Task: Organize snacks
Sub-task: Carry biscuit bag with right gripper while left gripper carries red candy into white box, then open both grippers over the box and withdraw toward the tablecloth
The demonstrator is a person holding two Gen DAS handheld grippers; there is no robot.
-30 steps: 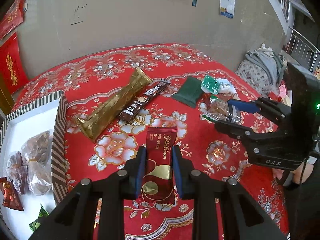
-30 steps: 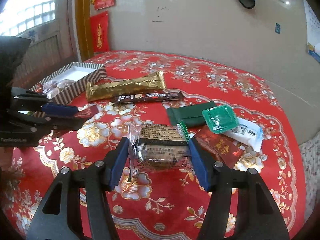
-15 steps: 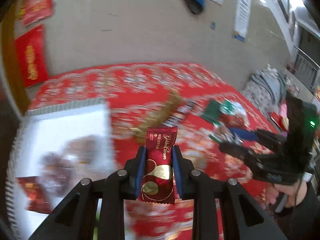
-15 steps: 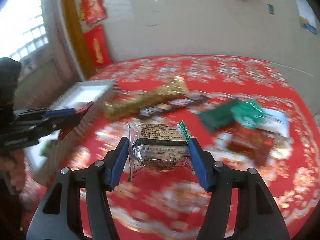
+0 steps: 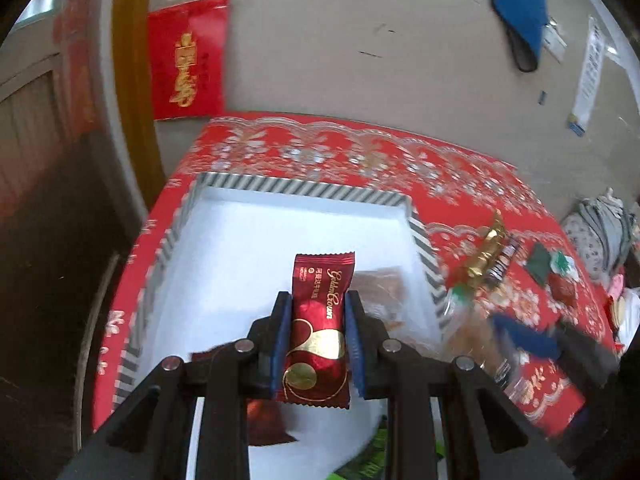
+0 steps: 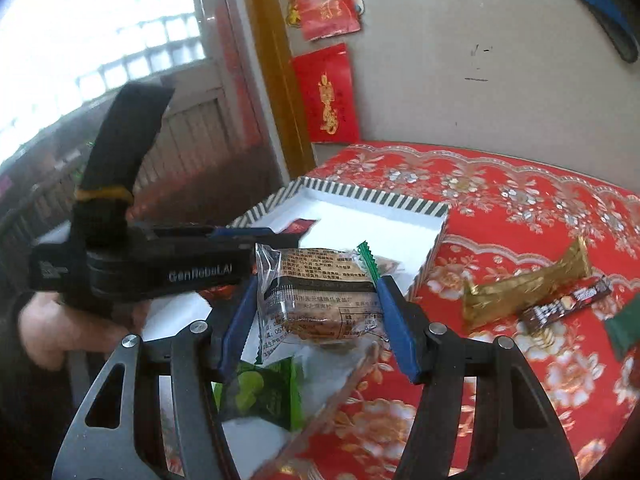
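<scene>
Between the left gripper's [image 5: 316, 334] blue pads, above the striped box's [image 5: 304, 190] white floor, a red "Golden Crown" packet [image 5: 318, 330] is clamped. Beside it, the right gripper [image 6: 316, 320] grips a clear-wrapped cake [image 6: 320, 300]; "GenRobot.AI" marks the left gripper's body.

Red Golden Crown candy packet [image 5: 318, 326], upright, clamped over striped-rim white box [image 5: 304, 189]. Clear-wrapped brown cake [image 6: 318, 296] held above box edge. Green packet [image 6: 260, 394] and dark red packet [image 5: 266, 424] inside box. Gold bar [image 6: 528, 282] and dark chocolate bar [image 6: 566, 306] side by side on red cloth.
</scene>
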